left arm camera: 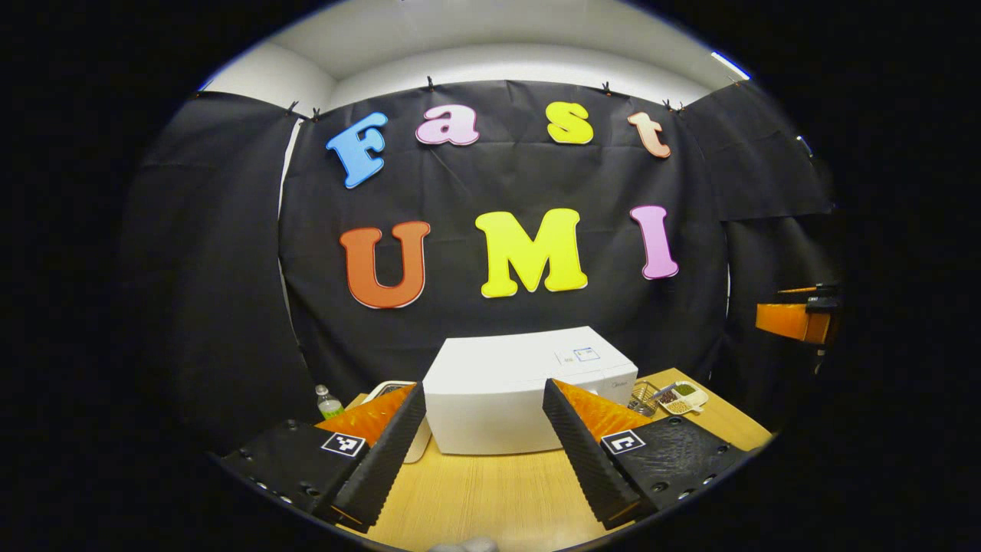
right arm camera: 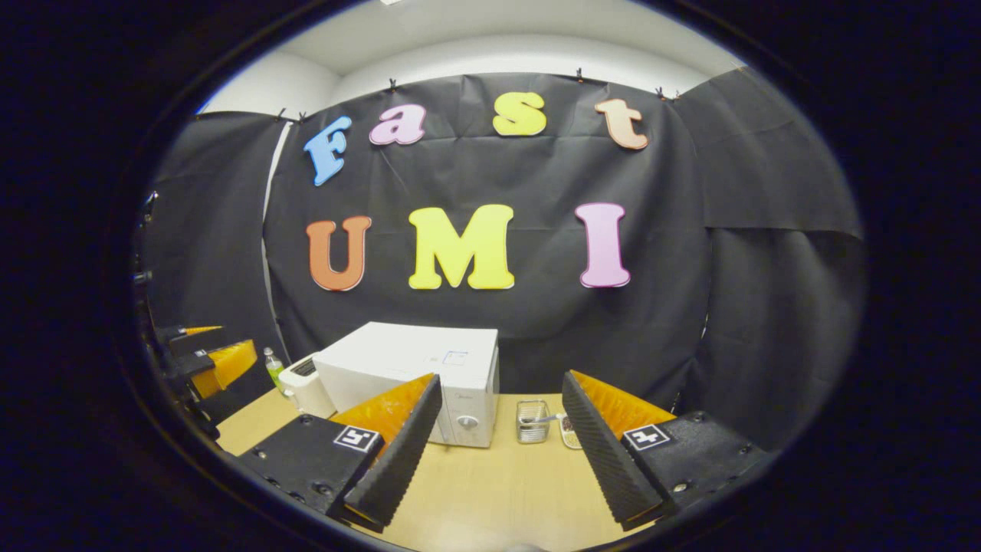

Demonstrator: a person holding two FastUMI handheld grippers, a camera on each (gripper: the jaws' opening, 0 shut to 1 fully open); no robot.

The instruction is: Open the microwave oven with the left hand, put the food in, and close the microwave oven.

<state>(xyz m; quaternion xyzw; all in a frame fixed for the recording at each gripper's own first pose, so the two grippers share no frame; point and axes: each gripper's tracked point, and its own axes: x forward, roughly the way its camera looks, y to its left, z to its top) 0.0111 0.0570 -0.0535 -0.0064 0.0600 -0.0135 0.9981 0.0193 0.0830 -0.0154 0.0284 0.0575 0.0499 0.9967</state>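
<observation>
A white microwave [left arm camera: 529, 383] stands on the wooden table [left arm camera: 475, 491], door closed as far as I can tell. In the right gripper view the microwave [right arm camera: 414, 368] shows its front with a round dial [right arm camera: 466, 422]. A small white dish of food [left arm camera: 680, 397] lies to its right, also seen as the dish [right arm camera: 569, 431] beside a wire basket [right arm camera: 532, 420]. My left gripper [left arm camera: 483, 385] is open, held short of the microwave with nothing between its fingers. My right gripper [right arm camera: 502, 377] is open too, well back from the table's objects.
A small bottle [left arm camera: 328, 401] and a white toaster-like appliance [right arm camera: 306, 387] stand left of the microwave. The wire basket [left arm camera: 646, 396] sits between microwave and dish. The right gripper [left arm camera: 797, 318] shows at the far right, the left gripper [right arm camera: 218, 360] at the far left.
</observation>
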